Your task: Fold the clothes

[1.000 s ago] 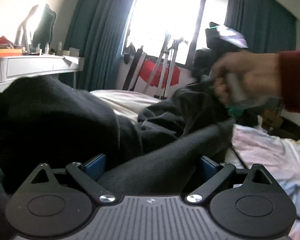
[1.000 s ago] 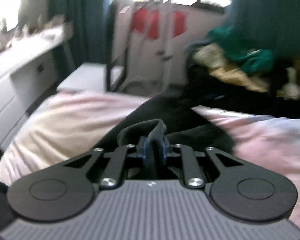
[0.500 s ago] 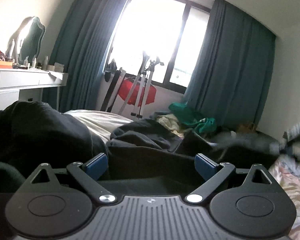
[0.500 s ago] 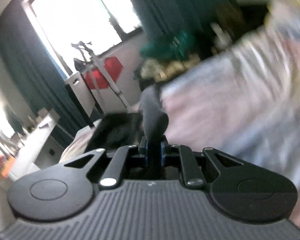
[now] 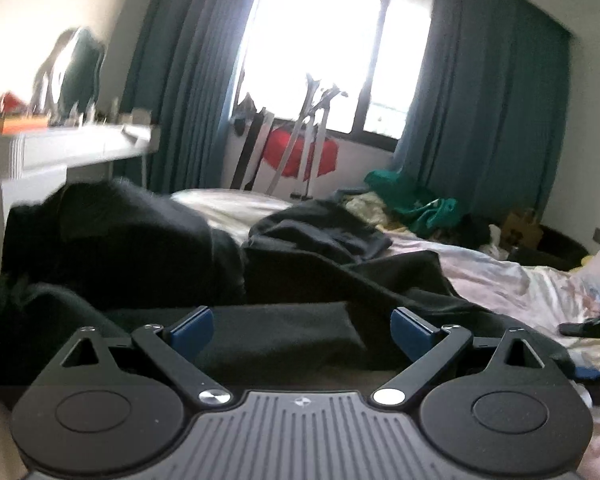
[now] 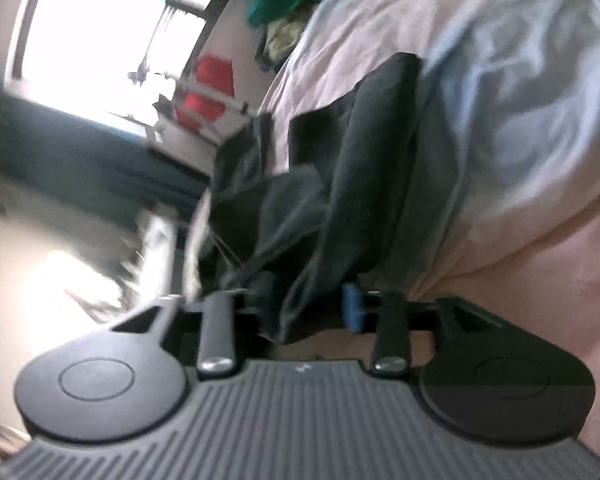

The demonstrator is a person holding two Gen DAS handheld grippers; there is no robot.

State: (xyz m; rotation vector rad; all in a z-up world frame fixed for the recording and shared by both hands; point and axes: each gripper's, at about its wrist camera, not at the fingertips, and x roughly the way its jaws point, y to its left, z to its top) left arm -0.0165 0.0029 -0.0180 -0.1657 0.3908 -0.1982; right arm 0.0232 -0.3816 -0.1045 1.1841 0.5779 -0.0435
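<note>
Left gripper [image 5: 302,326] fingers spread wide over a flat fold of the dark garment [image 5: 340,276] on the bed [image 5: 500,276], gripping nothing. Right gripper [image 6: 308,308] rolled sideways, fingers part-spread with bunched garment edge between; grip unclear. Bare sheet beside it.

We see a bed [image 5: 500,280] in pink sheets; dark clothes [image 5: 300,264] lie across it toward nine o'clock.

Matt dark cloth garment [image 5: 340,280]; smooth pink bedsheet [image 5: 500,280].
</note>
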